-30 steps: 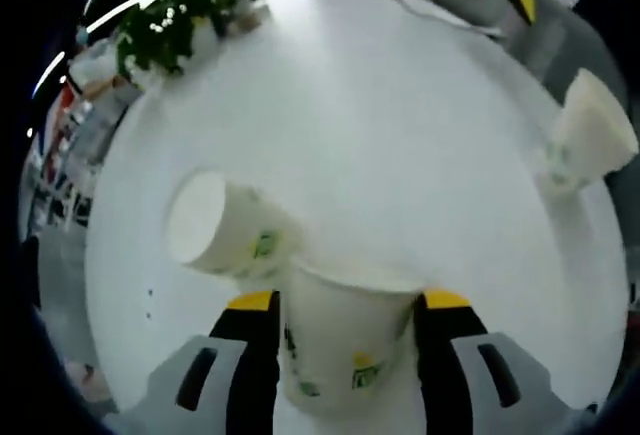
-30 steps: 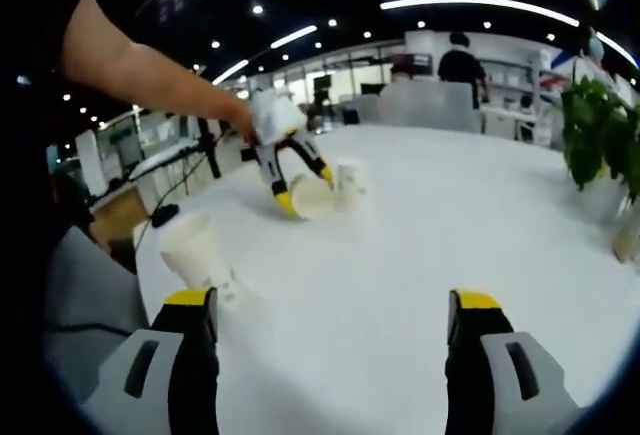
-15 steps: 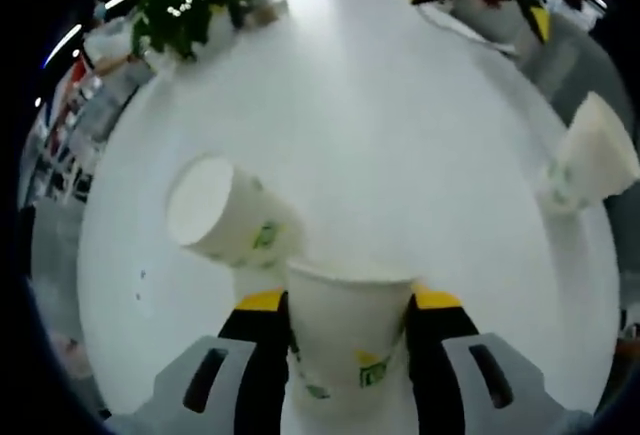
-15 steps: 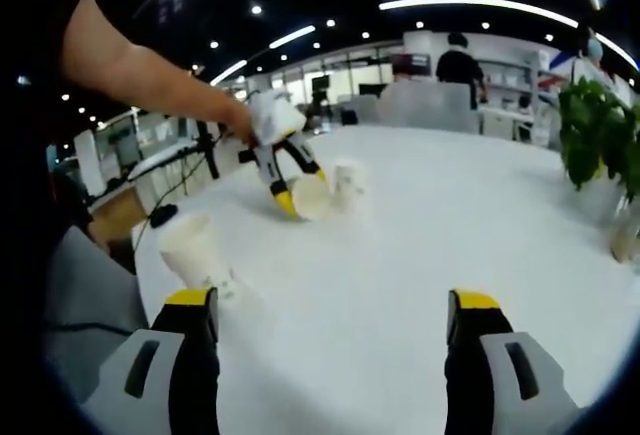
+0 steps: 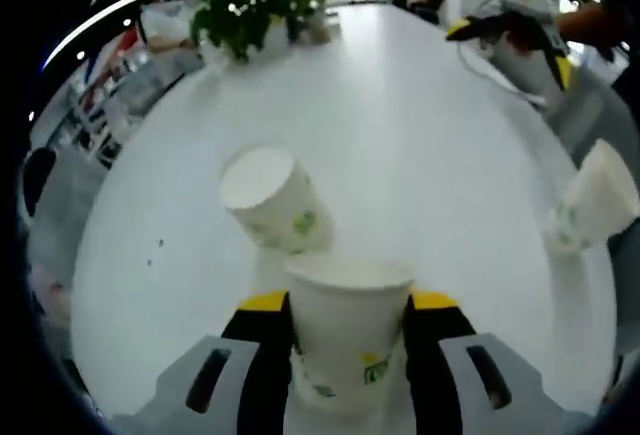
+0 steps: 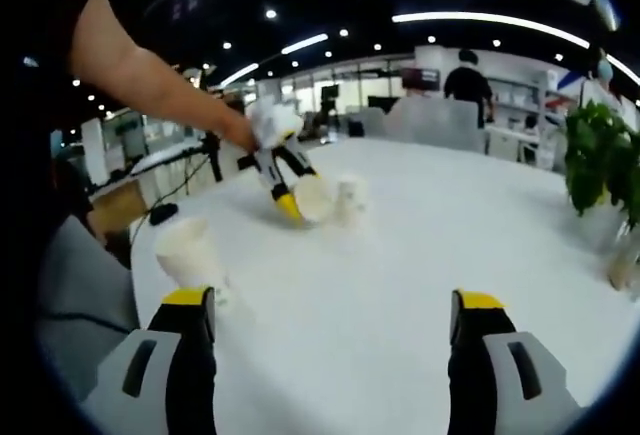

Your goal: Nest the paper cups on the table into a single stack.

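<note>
A white paper cup with green print (image 5: 349, 340) stands upright between the jaws of my left gripper (image 5: 348, 301), which is shut on it. Just beyond it a second cup (image 5: 272, 200) stands on the white table (image 5: 420, 155). A third cup (image 5: 592, 198) sits at the right edge. In the right gripper view, the left gripper (image 6: 287, 190) holds its cup (image 6: 312, 198) beside the second cup (image 6: 349, 198). My right gripper (image 6: 335, 315) is open with nothing between its fingers, and the third cup (image 6: 190, 253) stands just left of its left jaw. The right gripper (image 5: 510, 45) also shows far across the table.
A potted plant (image 5: 250, 10) stands at the far end of the table, seen also as the plant (image 6: 600, 155) at the right. A person's arm (image 6: 140, 70) reaches in from the left. The table edge (image 6: 140, 245) runs close to the third cup.
My left gripper's jaws have closed in on the cup between them. The left view has tilted up toward the far end of the table. The right gripper stays open and still.
</note>
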`<state>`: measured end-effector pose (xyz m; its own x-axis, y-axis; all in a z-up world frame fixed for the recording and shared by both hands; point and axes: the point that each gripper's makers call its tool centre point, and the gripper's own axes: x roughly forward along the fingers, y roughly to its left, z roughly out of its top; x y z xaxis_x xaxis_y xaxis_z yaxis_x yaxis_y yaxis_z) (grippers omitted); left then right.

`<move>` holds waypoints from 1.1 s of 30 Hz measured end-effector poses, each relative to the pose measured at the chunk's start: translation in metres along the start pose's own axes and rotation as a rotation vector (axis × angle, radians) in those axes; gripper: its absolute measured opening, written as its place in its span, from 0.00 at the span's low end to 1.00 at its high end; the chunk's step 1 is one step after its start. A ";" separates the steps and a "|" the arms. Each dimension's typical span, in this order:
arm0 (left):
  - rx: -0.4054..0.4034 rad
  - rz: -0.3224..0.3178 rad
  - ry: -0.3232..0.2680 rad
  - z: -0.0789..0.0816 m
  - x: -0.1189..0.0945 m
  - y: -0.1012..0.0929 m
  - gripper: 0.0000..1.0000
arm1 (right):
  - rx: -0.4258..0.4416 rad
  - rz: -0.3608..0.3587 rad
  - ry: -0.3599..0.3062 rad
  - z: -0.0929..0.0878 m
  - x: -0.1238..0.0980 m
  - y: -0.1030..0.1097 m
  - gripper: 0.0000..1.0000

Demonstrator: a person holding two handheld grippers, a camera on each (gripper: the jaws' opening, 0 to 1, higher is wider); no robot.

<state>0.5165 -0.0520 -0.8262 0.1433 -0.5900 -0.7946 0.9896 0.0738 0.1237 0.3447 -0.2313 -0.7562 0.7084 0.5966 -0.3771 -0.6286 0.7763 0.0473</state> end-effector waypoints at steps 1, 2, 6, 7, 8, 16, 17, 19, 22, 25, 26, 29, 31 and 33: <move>-0.031 0.011 -0.018 0.000 -0.002 0.002 0.42 | -0.007 0.001 -0.002 0.001 0.000 -0.002 0.99; -0.051 0.025 -0.037 0.001 -0.003 0.005 0.42 | -0.011 0.001 -0.003 0.002 0.000 -0.002 0.99; -0.133 0.103 -0.130 0.007 -0.015 0.017 0.41 | -0.022 0.006 -0.031 0.010 0.002 -0.006 1.00; -0.148 0.114 -0.147 0.008 -0.017 0.019 0.41 | -0.028 0.010 -0.040 0.012 0.002 -0.005 1.00; -0.165 0.130 -0.167 0.008 -0.020 0.022 0.41 | -0.035 0.011 -0.038 0.012 0.002 -0.006 1.00; -0.312 0.215 -0.346 0.023 -0.044 0.028 0.40 | -0.003 0.002 -0.046 0.020 0.006 -0.015 1.00; -0.337 0.214 -0.365 0.026 -0.046 0.027 0.40 | -0.011 0.003 -0.046 0.020 0.006 -0.015 1.00; -0.360 0.237 -0.398 0.029 -0.053 0.030 0.40 | -0.032 -0.001 -0.053 0.022 0.006 -0.016 1.00; -0.392 0.254 -0.451 0.037 -0.061 0.034 0.41 | -0.056 -0.014 -0.060 0.027 0.008 -0.019 1.00; -0.388 0.284 -0.509 0.049 -0.073 0.039 0.42 | -0.064 -0.016 -0.065 0.030 0.009 -0.018 1.00; -0.407 0.293 -0.547 0.056 -0.078 0.041 0.41 | -0.066 -0.015 -0.065 0.032 0.010 -0.018 1.00; -0.401 0.335 -0.633 0.071 -0.093 0.049 0.41 | -0.065 -0.013 -0.066 0.032 0.011 -0.017 1.00; -0.436 0.342 -0.674 0.077 -0.100 0.052 0.42 | -0.065 -0.011 -0.064 0.033 0.011 -0.017 1.00; -0.440 0.350 -0.696 0.080 -0.104 0.053 0.42 | -0.057 -0.012 -0.052 0.032 0.011 -0.019 1.00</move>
<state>0.5528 -0.0507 -0.6893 0.5390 -0.8192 -0.1959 0.8270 0.5588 -0.0617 0.3746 -0.2324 -0.7317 0.7306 0.5983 -0.3291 -0.6363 0.7714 -0.0104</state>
